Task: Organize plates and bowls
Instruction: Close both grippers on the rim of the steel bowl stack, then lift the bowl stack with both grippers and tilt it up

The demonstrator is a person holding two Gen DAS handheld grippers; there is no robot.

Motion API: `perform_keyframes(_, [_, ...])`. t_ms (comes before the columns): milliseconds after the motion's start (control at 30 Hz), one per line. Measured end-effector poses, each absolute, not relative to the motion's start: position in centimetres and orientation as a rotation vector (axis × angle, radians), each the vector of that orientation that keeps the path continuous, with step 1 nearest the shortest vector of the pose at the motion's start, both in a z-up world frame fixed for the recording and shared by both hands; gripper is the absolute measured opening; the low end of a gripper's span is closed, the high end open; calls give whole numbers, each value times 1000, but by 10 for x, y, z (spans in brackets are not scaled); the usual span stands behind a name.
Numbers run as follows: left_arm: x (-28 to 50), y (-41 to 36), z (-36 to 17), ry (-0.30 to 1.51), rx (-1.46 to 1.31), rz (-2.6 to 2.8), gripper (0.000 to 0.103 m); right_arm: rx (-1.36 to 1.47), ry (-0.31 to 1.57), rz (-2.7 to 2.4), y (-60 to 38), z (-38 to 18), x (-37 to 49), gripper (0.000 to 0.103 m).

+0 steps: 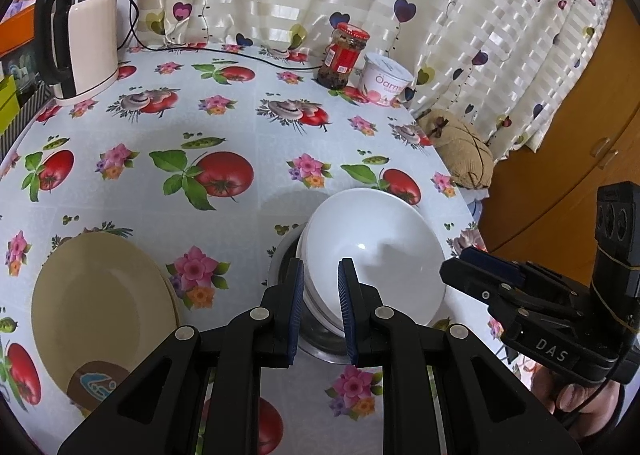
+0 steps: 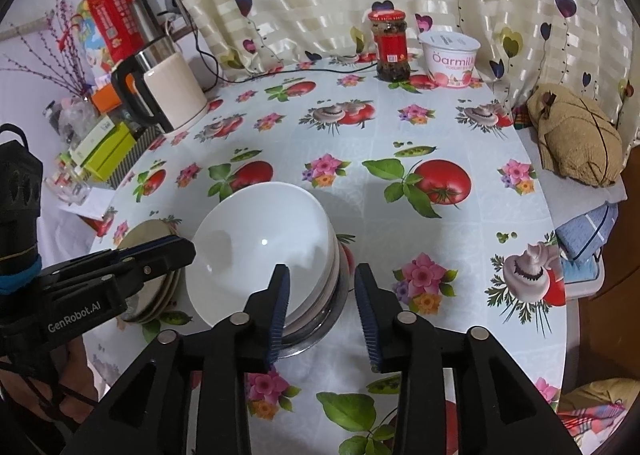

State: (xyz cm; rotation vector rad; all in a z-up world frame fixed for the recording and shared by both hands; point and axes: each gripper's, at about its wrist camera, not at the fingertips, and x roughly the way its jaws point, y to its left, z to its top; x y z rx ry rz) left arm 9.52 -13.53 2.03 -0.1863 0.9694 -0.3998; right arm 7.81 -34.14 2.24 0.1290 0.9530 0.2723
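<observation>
A stack of nested white bowls (image 1: 372, 243) (image 2: 260, 231) sits in a steel dish (image 1: 320, 347) (image 2: 316, 335) near the table's front. My left gripper (image 1: 322, 287) is shut on the near-left rim of the white bowls, one finger outside and one inside; in the right wrist view the left gripper (image 2: 180, 249) meets that rim from the left. My right gripper (image 2: 322, 287) stands open astride the stack's right wall, its pads apart from it; in the left wrist view the right gripper (image 1: 460, 267) is beside the bowls. A stack of beige plates (image 1: 104, 303) (image 2: 156, 291) lies to the left.
A kettle (image 1: 80, 43) (image 2: 168, 91) stands at the back left with its cord running behind. A red-lidded jar (image 1: 342, 55) (image 2: 390, 51) and a yogurt tub (image 1: 386, 79) (image 2: 450, 59) stand at the back by the curtain. A brown cushion (image 1: 460, 151) (image 2: 576, 135) lies past the table's right edge.
</observation>
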Motion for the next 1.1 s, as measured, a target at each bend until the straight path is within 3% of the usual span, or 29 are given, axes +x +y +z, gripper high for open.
perform_keyframes(867, [82, -115, 19, 902, -125, -309, 18, 141, 848, 305, -368, 29, 55, 42])
perform_keyframes(1100, [84, -114, 15, 919, -116, -322, 18, 174, 868, 293, -375, 24, 57, 49])
